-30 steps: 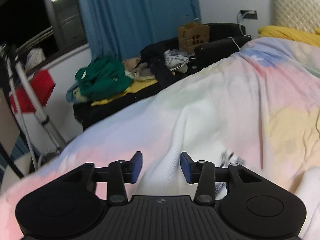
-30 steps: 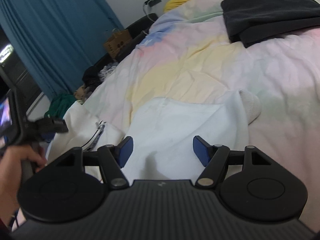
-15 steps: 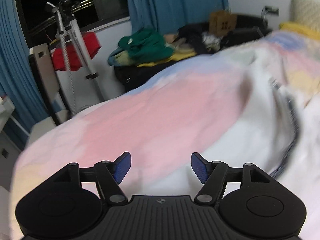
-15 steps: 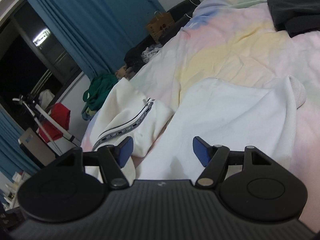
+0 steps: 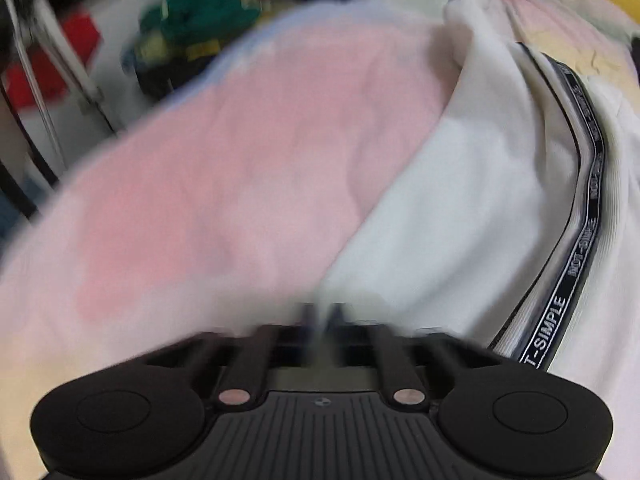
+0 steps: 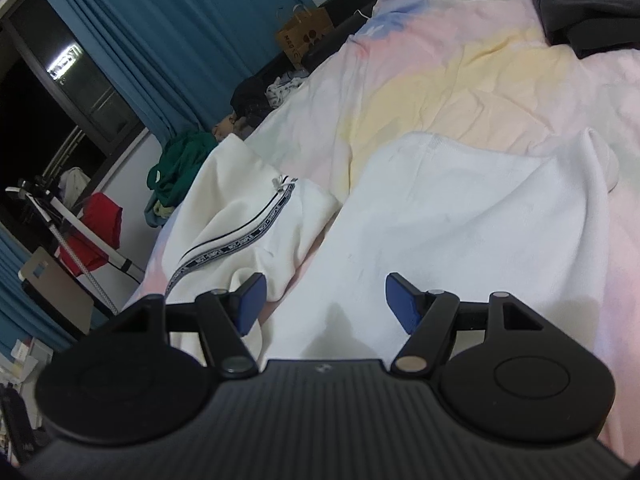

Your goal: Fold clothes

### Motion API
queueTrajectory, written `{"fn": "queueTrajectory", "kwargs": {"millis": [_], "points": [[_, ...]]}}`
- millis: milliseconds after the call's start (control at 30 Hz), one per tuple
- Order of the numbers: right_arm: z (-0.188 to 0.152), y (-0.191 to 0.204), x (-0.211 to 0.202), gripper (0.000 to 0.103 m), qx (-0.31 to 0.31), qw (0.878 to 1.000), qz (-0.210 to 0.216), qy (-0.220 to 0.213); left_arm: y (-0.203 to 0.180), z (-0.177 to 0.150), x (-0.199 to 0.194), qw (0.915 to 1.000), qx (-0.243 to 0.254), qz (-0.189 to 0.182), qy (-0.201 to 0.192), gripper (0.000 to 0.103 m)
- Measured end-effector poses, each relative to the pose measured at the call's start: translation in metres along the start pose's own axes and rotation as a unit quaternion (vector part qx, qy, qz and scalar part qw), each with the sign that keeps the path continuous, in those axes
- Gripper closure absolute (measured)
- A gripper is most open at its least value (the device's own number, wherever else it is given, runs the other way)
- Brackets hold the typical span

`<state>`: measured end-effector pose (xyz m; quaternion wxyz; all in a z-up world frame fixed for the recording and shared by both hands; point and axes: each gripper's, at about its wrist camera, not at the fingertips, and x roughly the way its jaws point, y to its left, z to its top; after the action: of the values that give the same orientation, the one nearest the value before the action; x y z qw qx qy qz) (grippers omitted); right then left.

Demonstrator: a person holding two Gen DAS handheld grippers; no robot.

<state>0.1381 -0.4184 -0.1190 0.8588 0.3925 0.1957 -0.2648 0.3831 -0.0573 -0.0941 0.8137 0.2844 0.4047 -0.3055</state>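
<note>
Pastel bedspread [image 6: 460,76] carries black garment [image 6: 588,4] beyond white sweater [image 6: 460,216].

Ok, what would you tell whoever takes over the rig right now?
Left tongs shut at the white garment's edge; blur hides whether cloth is pinched.
Right tongs open over its plain half, holding nothing.
Garment lies rumpled on the pastel bedspread, lettered stripe up.
Done: dark clothing folded further up the bed.
Left: folding the white garment.
</note>
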Motion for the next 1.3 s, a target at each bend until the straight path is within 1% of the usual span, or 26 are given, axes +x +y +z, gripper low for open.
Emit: {"fn": "queueTrajectory", "kwargs": {"millis": [100, 167, 200, 267, 300, 333, 400, 433, 500, 567, 600, 633, 667, 700, 767, 800, 833, 900, 967, 1000, 1033, 1100, 1167, 1200, 1267, 1300], "points": [[-0.002, 0.003, 0.002, 0.034, -0.006, 1.000, -0.002, 0.004, 0.011, 0.006, -0.020, 0.9987, -0.031, 0.016, -0.038, 0.100], [-0.002, 0.003, 0.002, 0.034, -0.005, 1.000, -0.005, 0.005, 0.021, 0.015, -0.036, 0.9954, -0.055, 0.040, -0.068, 0.101], [-0.002, 0.003, 0.003, 0.034, -0.005, 1.000, -0.005, 0.005, 0.026, 0.021, -0.043, 0.9926, -0.068, 0.062, -0.079, 0.101], [-0.001, 0.004, 0.003, 0.034, -0.005, 1.000, -0.006, 0.005, 0.039, 0.030, -0.052, 0.9839, -0.099, 0.119, -0.089, 0.101], [-0.001, 0.004, 0.003, 0.034, -0.004, 1.000, -0.006, 0.006, 0.045, 0.037, -0.051, 0.9774, -0.112, 0.155, -0.089, 0.101], [-0.001, 0.004, 0.003, 0.034, -0.005, 1.000, -0.005, 0.006, 0.051, 0.041, -0.047, 0.9703, -0.126, 0.188, -0.084, 0.101], [-0.001, 0.005, 0.004, 0.034, -0.005, 1.000, -0.004, 0.007, 0.059, 0.046, -0.029, 0.9559, -0.150, 0.245, -0.061, 0.100], [-0.001, 0.005, 0.004, 0.034, -0.006, 1.000, -0.003, 0.008, 0.062, 0.047, -0.020, 0.9520, -0.157, 0.258, -0.047, 0.100], [-0.001, 0.005, 0.003, 0.034, -0.007, 1.000, 0.000, 0.009, 0.056, 0.046, -0.004, 0.9543, -0.162, 0.249, -0.035, 0.098], [0.000, 0.004, 0.004, 0.034, -0.005, 1.000, 0.006, 0.014, 0.049, 0.042, 0.005, 0.9559, -0.163, 0.242, -0.033, 0.091], [0.000, 0.003, 0.005, 0.034, -0.003, 1.000, 0.010, 0.018, 0.045, 0.039, 0.005, 0.9583, -0.163, 0.233, -0.032, 0.083], [0.000, 0.002, 0.006, 0.034, 0.000, 1.000, 0.016, 0.022, 0.041, 0.035, 0.000, 0.9607, -0.162, 0.222, -0.037, 0.074], [0.000, 0.001, 0.008, 0.034, 0.007, 0.999, 0.026, 0.031, 0.036, 0.031, -0.006, 0.9628, -0.161, 0.212, -0.045, 0.070], [0.001, 0.000, 0.011, 0.034, 0.015, 0.998, 0.037, 0.040, 0.032, 0.027, -0.012, 0.9647, -0.160, 0.203, -0.053, 0.062], [0.000, -0.004, 0.016, 0.034, 0.037, 0.996, 0.061, 0.062, 0.029, 0.010, -0.032, 0.9623, -0.190, 0.176, -0.083, 0.060], [-0.001, -0.006, 0.018, 0.034, 0.048, 0.994, 0.072, 0.074, 0.031, -0.004, -0.042, 0.9570, -0.219, 0.159, -0.105, 0.055], [-0.001, -0.007, 0.021, 0.034, 0.057, 0.992, 0.080, 0.083, 0.030, -0.021, -0.056, 0.9494, -0.250, 0.147, -0.121, 0.051], [-0.003, -0.009, 0.027, 0.034, 0.074, 0.988, 0.096, 0.100, 0.025, -0.062, -0.087, 0.9305, -0.313, 0.131, -0.138, 0.049], [-0.004, -0.009, 0.032, 0.034, 0.090, 0.983, 0.112, 0.117, 0.019, -0.102, -0.113, 0.9134, -0.360, 0.119, -0.147, 0.048], [-0.004, -0.008, 0.035, 0.034, 0.096, 0.980, 0.122, 0.127, 0.014, -0.123, -0.127, 0.9070, -0.376, 0.119, -0.147, 0.048], [-0.004, -0.005, 0.037, 0.034, 0.094, 0.979, 0.121, 0.134, 0.007, -0.141, -0.140, 0.9018, -0.386, 0.128, -0.146, 0.048], [-0.004, 0.001, 0.040, 0.034, 0.085, 0.979, 0.113, 0.146, -0.006, -0.171, -0.162, 0.8884, -0.409, 0.148, -0.146, 0.047], [-0.004, 0.009, 0.042, 0.034, 0.075, 0.980, 0.105, 0.154, -0.018, -0.189, -0.179, 0.8804, -0.424, 0.159, -0.141, 0.045], [-0.004, 0.012, 0.044, 0.034, 0.073, 0.979, 0.107, 0.156, -0.024, -0.195, -0.189, 0.8796, -0.428, 0.158, -0.135, 0.045], [-0.003, 0.020, 0.048, 0.034, 0.070, 0.978, 0.115, 0.160, -0.034, -0.204, -0.203, 0.8761, -0.437, 0.145, -0.142, 0.042], [-0.003, 0.020, 0.054, 0.034, 0.078, 0.976, 0.118, 0.167, -0.039, -0.211, -0.210, 0.8721, -0.445, 0.138, -0.150, 0.040]]}}
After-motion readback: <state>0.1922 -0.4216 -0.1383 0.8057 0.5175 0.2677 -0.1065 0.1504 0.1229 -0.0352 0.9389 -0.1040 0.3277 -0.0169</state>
